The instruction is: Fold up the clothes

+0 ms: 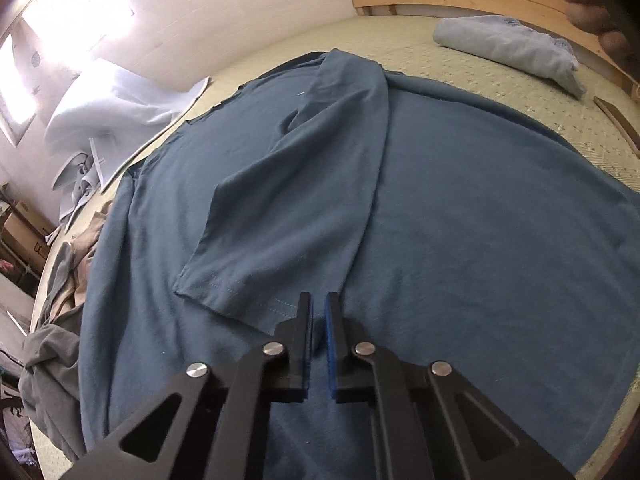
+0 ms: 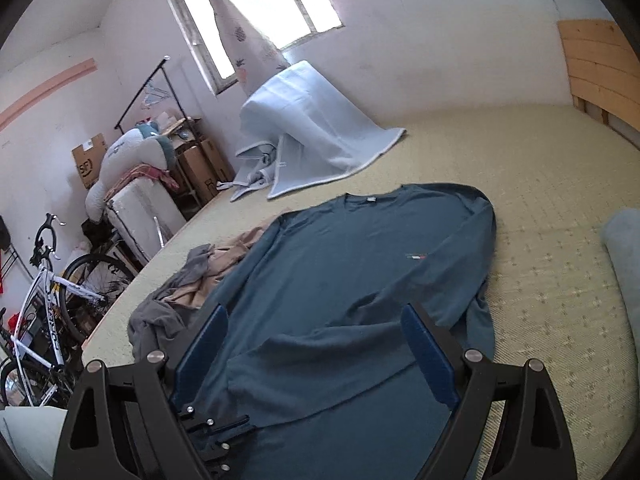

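Right wrist view takes in the whole bed (image 2: 520,184), a broad mattress under a pale green cover with a wooden headboard (image 2: 596,68) at its far end. Spread flat across the middle of it lies the blue long-sleeved shirt (image 2: 340,280), collar toward the window, one sleeve folded in across the body. A light blue blanket (image 2: 316,136) is heaped at the bed's far edge below the window, and a grey and tan pile of clothes (image 2: 192,292) sits just beside the shirt's left side. A folded pale blue garment (image 1: 508,46) rests near the headboard, well apart from the shirt. Over the shirt's lower part, the right gripper (image 2: 316,350) hangs with its blue pads spread wide apart, holding nothing. The left gripper (image 1: 318,308) is nearly closed over the folded sleeve's cuff; whether it pinches cloth, I cannot tell.
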{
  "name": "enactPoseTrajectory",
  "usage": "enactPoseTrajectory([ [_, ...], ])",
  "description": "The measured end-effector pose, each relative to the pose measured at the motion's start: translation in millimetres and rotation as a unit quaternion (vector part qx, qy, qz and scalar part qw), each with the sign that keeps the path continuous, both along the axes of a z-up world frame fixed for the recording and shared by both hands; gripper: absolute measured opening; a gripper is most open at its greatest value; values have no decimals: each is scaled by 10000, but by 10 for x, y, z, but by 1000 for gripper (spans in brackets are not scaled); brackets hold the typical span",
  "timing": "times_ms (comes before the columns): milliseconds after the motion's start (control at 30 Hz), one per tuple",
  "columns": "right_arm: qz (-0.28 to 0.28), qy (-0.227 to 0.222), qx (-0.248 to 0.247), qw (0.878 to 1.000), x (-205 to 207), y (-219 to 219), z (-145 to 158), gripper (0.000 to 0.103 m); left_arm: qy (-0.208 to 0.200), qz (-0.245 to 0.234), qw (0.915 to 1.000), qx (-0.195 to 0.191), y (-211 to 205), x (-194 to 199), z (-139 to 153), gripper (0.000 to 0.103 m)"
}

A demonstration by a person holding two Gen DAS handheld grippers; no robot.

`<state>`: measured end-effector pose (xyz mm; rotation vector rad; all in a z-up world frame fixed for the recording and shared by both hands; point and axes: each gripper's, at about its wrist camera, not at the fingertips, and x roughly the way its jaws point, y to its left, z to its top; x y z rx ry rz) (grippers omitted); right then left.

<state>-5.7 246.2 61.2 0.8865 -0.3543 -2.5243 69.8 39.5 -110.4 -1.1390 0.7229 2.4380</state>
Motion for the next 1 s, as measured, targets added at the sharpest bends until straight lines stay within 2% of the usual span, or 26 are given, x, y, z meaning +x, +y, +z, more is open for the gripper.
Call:
enactPoseTrajectory([
  [133,-141,-35,-85,9999,-33,112,-19,91,-19,-18,9999,-161,-8,26,-42,5],
  [267,-218,-53,-143,9996,-50,176,-21,91,57,-53,9996,-281,-1,60,-56,12],
  [467,-290,-139,-149,9994,-87,229,-59,91,-74,-102,9998,-173,-31,57,-27,18],
  [533,-321,-150,-159,9992,-93,255,-70,91,-99,-98,9999,-99,-47,60,-22,23],
  [700,-380,-202,-222,9988,-116,297,-93,91,-137,62,9999,74,-121,-21,-9,46],
  [767,-367,-216,-241,9988,-115,294,-97,91,-161,67,9998,129,-145,-49,-6,48],
  [867,-356,-232,-232,9988,-115,288,-106,91,-257,34,9994,239,-170,-89,-3,47],
  [933,-365,-255,-238,9987,-114,297,-114,91,-455,-35,9980,427,-188,-118,2,29],
  [967,-379,-255,-237,9987,-111,302,-113,91,-469,-41,9981,409,-181,-108,-10,13],
  [1000,-393,-254,-235,9986,-107,308,-111,91,-463,-57,9982,379,-173,-98,-11,10],
])
